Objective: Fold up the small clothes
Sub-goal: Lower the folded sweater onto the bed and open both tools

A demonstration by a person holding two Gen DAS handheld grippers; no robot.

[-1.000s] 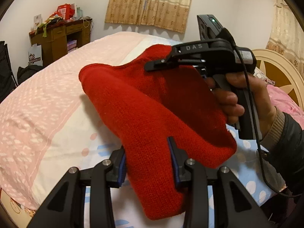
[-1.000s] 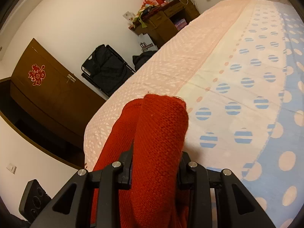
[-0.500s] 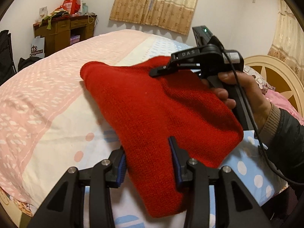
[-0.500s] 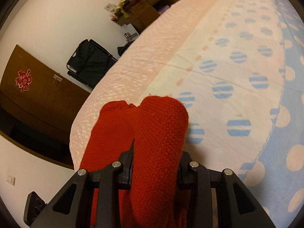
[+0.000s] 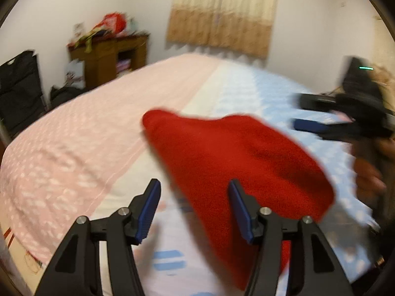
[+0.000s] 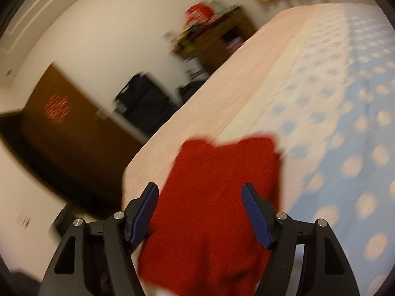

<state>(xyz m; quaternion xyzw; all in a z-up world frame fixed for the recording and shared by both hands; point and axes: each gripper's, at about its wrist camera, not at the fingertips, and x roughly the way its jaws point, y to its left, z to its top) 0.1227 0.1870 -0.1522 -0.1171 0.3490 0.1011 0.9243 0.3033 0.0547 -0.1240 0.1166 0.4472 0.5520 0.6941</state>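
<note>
Both grippers stand with jaws spread, left gripper [image 5: 193,208] and right gripper [image 6: 200,212], neither pinching anything; the red knit [image 5: 237,162] lies on the bed [image 5: 74,148], near its near edge.

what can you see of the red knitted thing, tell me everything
The red knitted garment looks like soft wool, plain red and blurred by motion. It lies spread over the bed near its foot, one rounded corner pointing up the bed. Both the left hand-held gripper and right hand-held gripper are open, not clamping it.
</note>
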